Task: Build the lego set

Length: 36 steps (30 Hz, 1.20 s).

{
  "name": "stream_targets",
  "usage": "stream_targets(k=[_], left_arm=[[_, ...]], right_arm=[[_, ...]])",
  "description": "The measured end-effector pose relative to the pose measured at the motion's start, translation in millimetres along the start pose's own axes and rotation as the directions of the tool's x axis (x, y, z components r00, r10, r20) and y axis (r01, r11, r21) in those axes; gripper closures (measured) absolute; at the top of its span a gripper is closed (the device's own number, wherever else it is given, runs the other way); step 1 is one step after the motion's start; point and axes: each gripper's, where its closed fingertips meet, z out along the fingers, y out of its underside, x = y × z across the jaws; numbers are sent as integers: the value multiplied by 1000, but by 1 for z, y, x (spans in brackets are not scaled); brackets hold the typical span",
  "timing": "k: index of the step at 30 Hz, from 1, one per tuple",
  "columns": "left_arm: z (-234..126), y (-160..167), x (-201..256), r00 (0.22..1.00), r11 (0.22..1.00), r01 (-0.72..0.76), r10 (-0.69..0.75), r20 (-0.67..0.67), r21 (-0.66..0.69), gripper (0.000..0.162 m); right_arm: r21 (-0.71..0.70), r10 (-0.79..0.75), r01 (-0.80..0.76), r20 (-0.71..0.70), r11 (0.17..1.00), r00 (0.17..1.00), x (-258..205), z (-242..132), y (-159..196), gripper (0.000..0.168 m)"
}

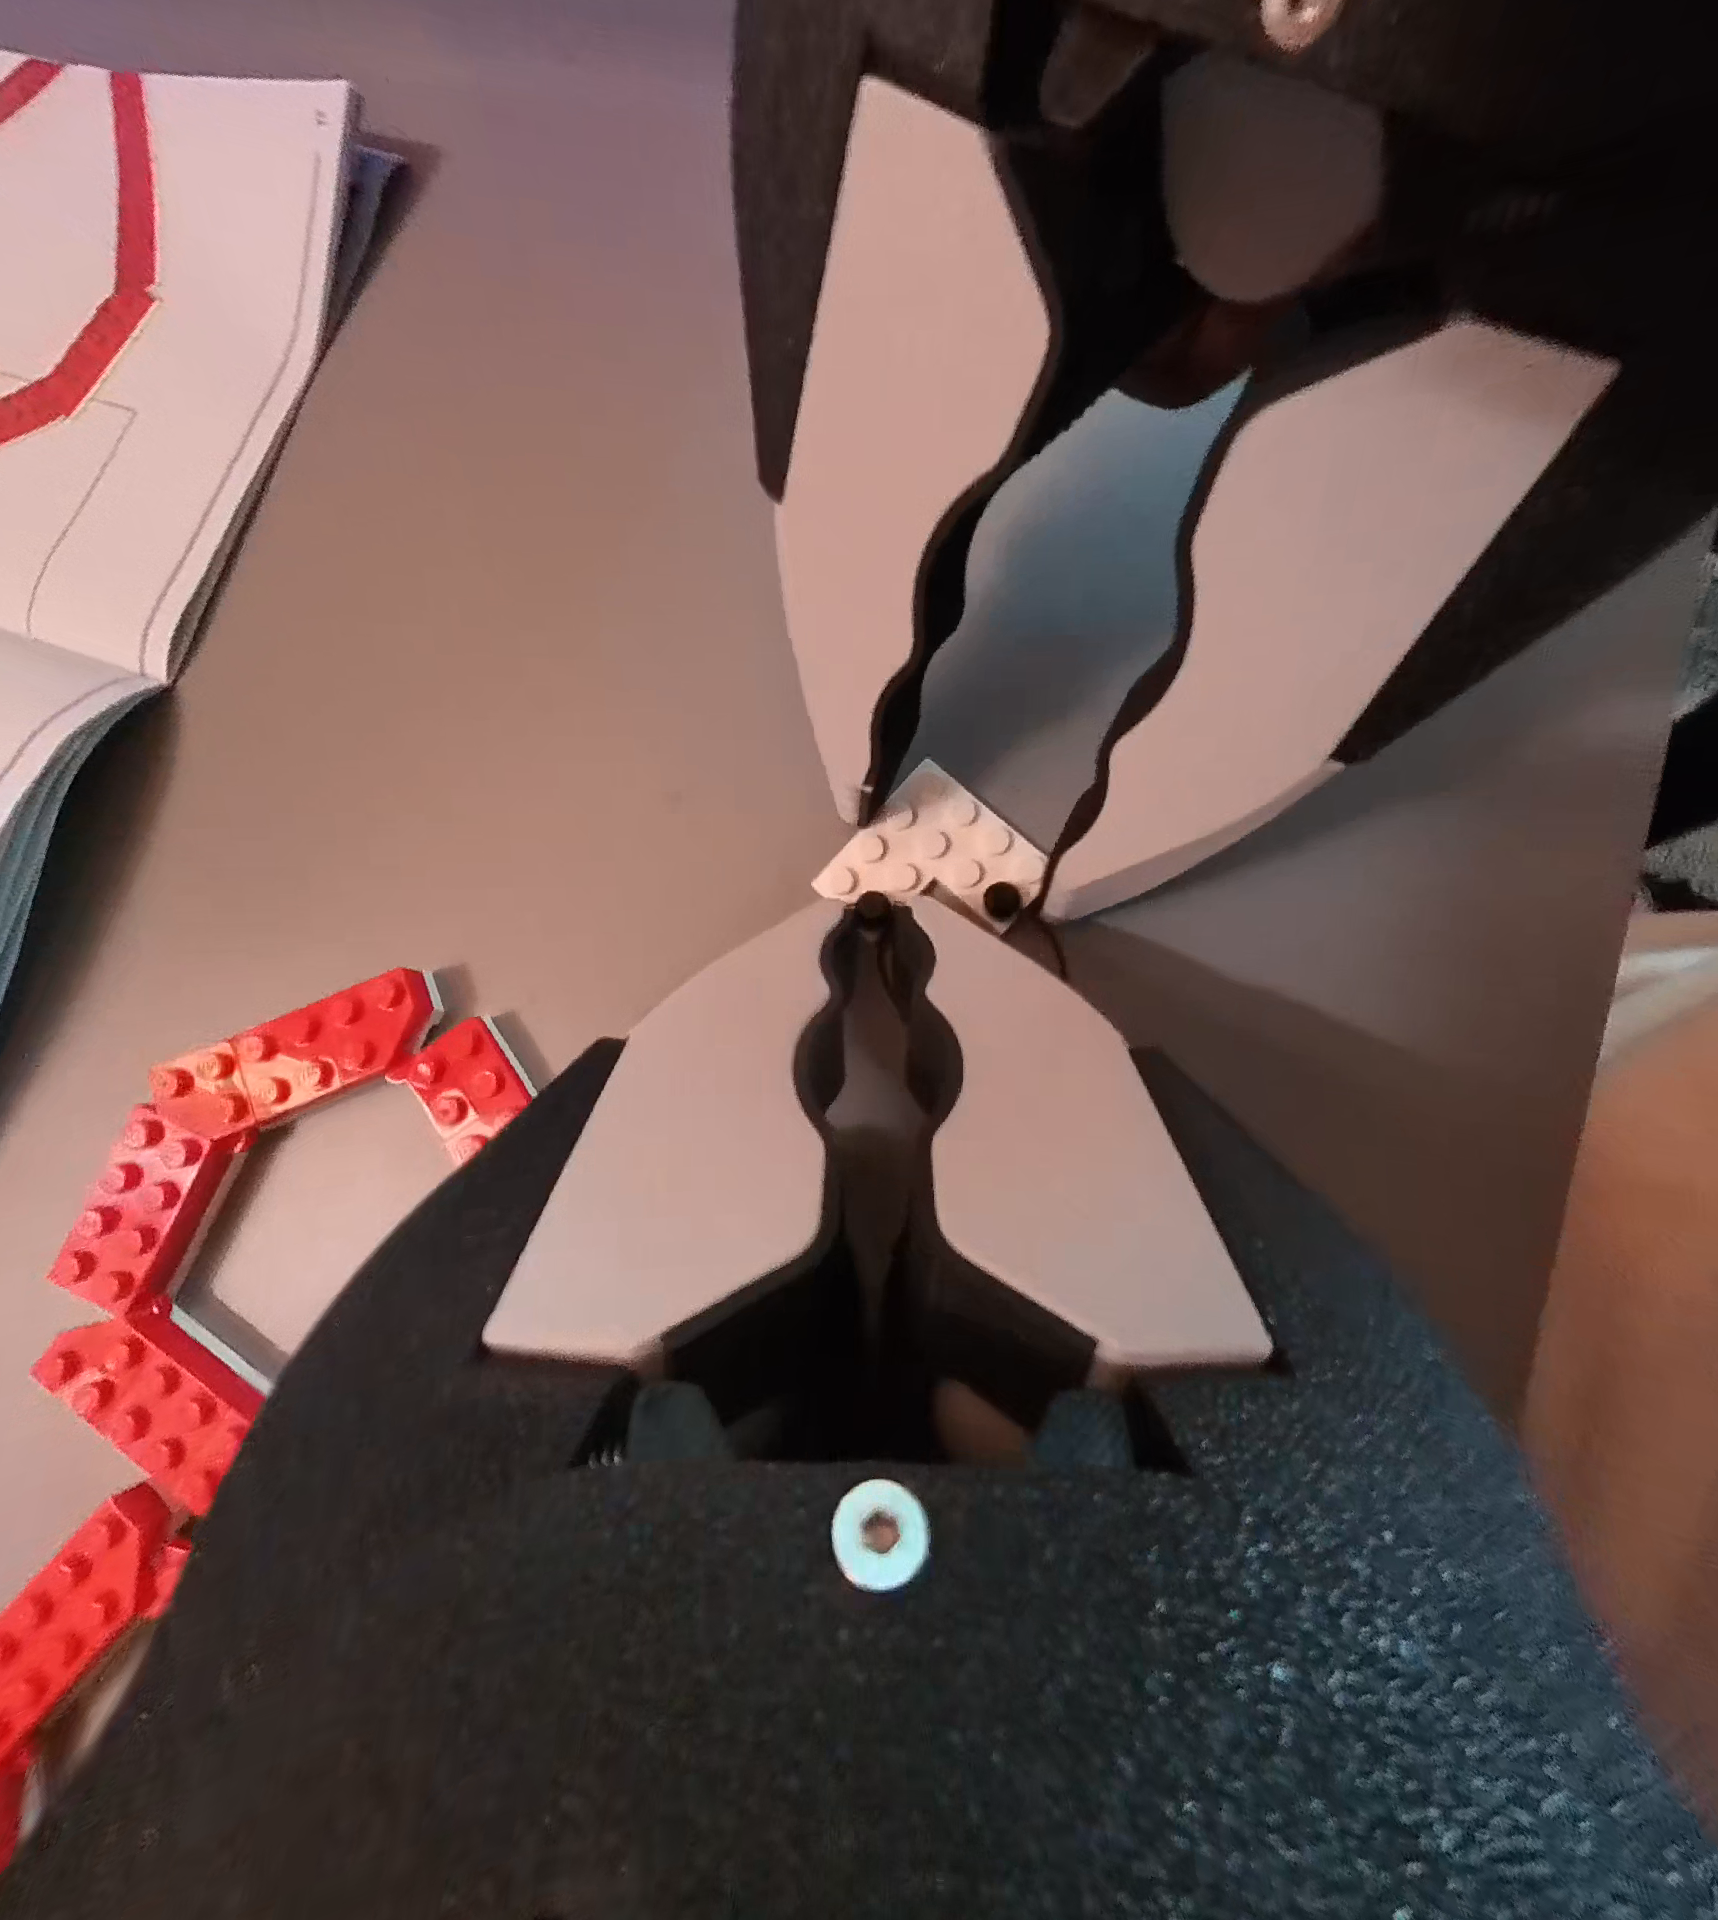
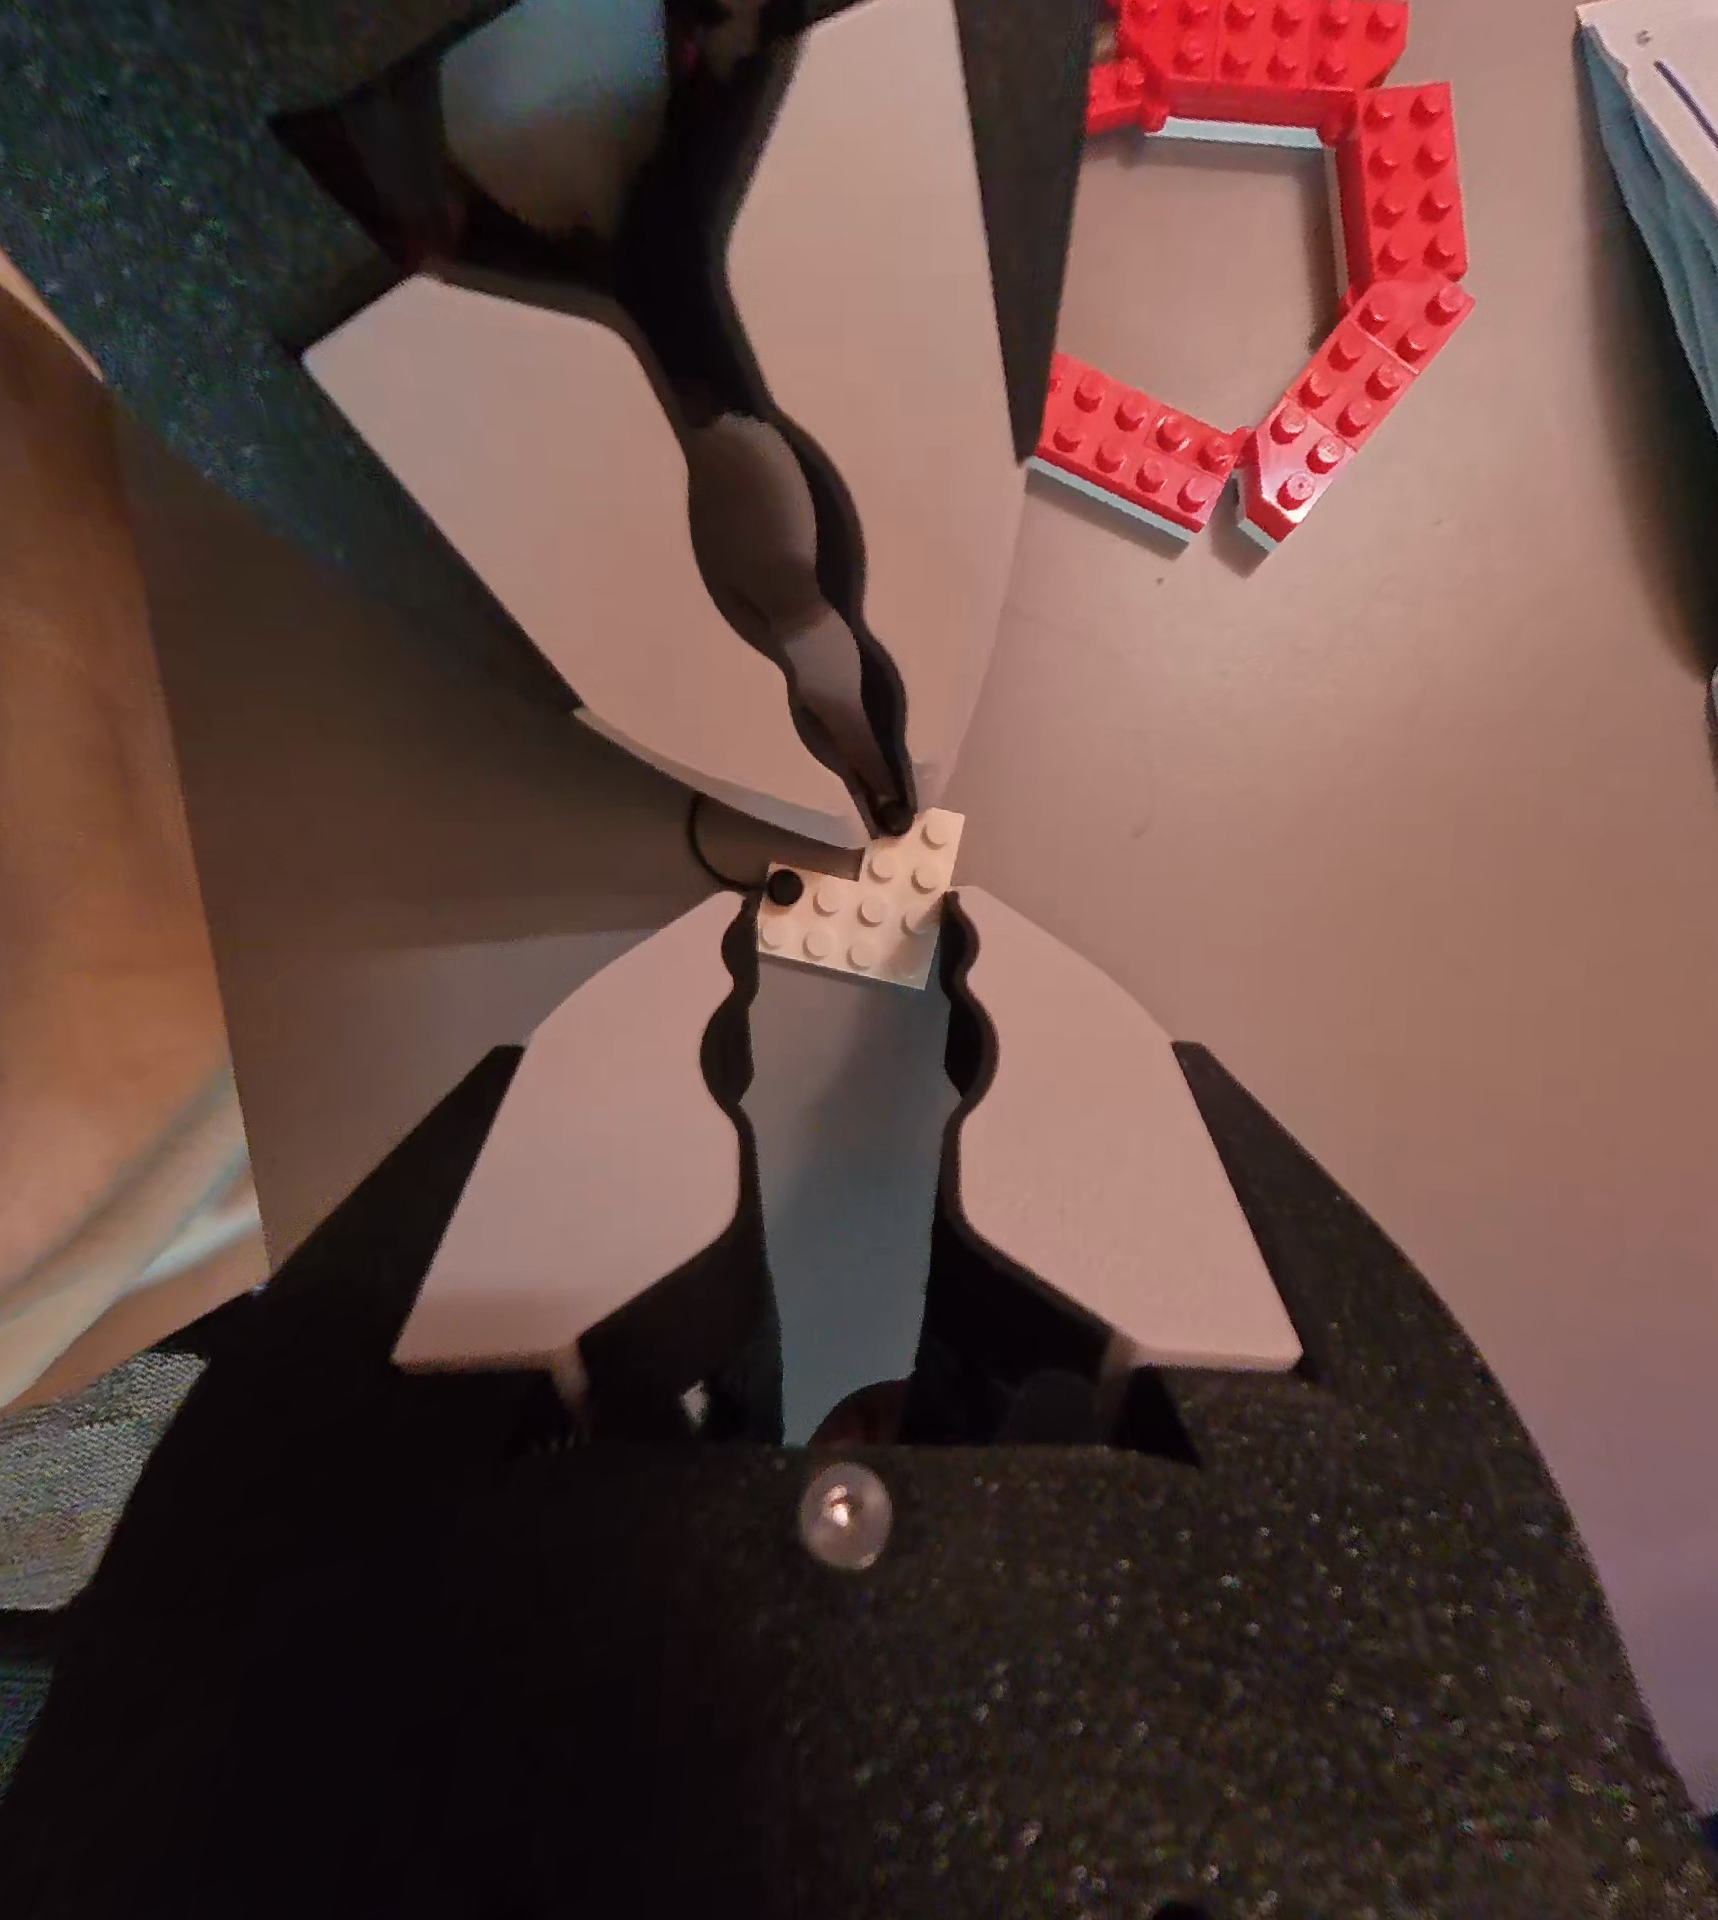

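A white L-shaped lego plate (image 1: 938,847) is held above the table, and my right gripper (image 2: 850,914) is shut on its edges (image 2: 865,920). One small black round piece (image 2: 785,886) sits on a stud at the plate's end. My left gripper (image 1: 870,920) is shut on a second small black round piece (image 1: 870,906) and holds it at the inner corner of the plate. In the right wrist view the left gripper (image 2: 891,810) comes in from above. In the left wrist view the right gripper (image 1: 948,847) comes in from above.
A red lego frame (image 1: 190,1195) of angled plates lies on the brown table (image 1: 522,623); it also shows in the right wrist view (image 2: 1354,312). An open instruction booklet (image 1: 55,312) lies beyond it (image 2: 1717,416). A person's arm (image 2: 3,831) is close by, near the table edge.
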Motion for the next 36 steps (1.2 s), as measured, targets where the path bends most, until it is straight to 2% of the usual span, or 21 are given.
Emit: stream_targets(k=[1, 11, 20, 24, 27, 30, 36], left_arm=[[0, 0, 0, 1000, 1000, -20, 19, -10, -4, 155], [-2, 2, 2, 967, 976, -218, 215, -136, -12, 156], [-3, 5, 3, 911, 937, -349, 337, -240, -9, 156], [-3, 4, 4, 945, 964, -263, 254, -206, -19, 157], [-3, 2, 8, 979, 991, -131, 132, -153, 21, 148], [-1, 1, 4, 998, 998, -7, 11, -66, 56, 149], [0, 0, 0, 994, 1000, 5, -5, 111, -2, 151]], right_arm=[[3, -14, 14, 8, 1000, 1000, 0, 0, 0, 134], [12, -156, 156, 92, 988, 983, 0, 0, 0, 134], [25, -321, 323, 208, 946, 924, 1, 0, 0, 134], [1, -285, 291, 199, 957, 937, 2, 0, 0, 135], [-12, -231, 236, 162, 972, 959, 2, 0, 1, 135], [-17, -179, 183, 127, 983, 976, 1, -1, 1, 135], [-54, -117, 122, 84, 991, 990, 1, -1, 2, 135]])
